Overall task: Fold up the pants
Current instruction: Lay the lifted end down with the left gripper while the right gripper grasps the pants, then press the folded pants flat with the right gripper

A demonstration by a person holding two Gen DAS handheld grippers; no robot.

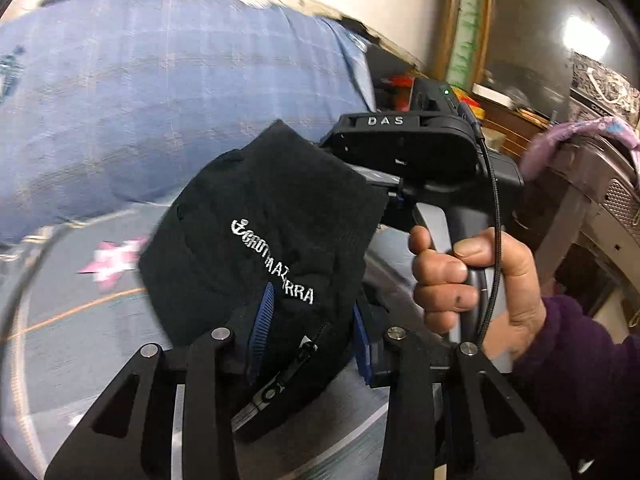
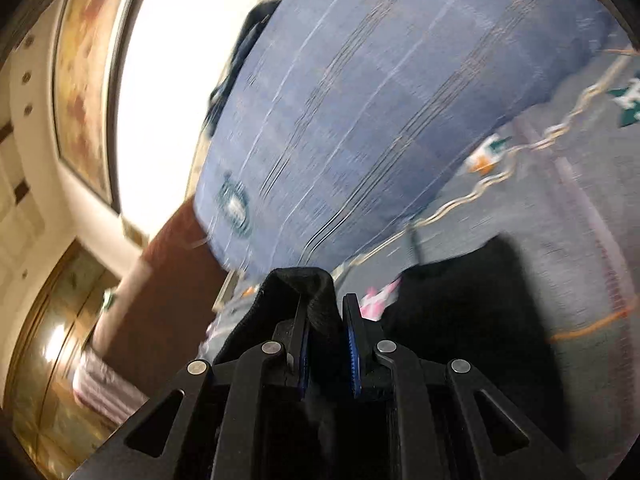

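The black pants with white lettering and a zipper are held up above the bed. My left gripper is shut on a bunched part of them near the zipper. The right gripper's body, held in a hand, shows just behind the cloth in the left wrist view. In the right wrist view my right gripper is shut on a thick folded edge of the black pants, and more of the dark cloth hangs to the right.
A blue checked pillow lies on the grey patterned bedsheet; the pillow also shows in the right wrist view. Furniture with a purple cloth stands at the right. A framed picture hangs on the wall.
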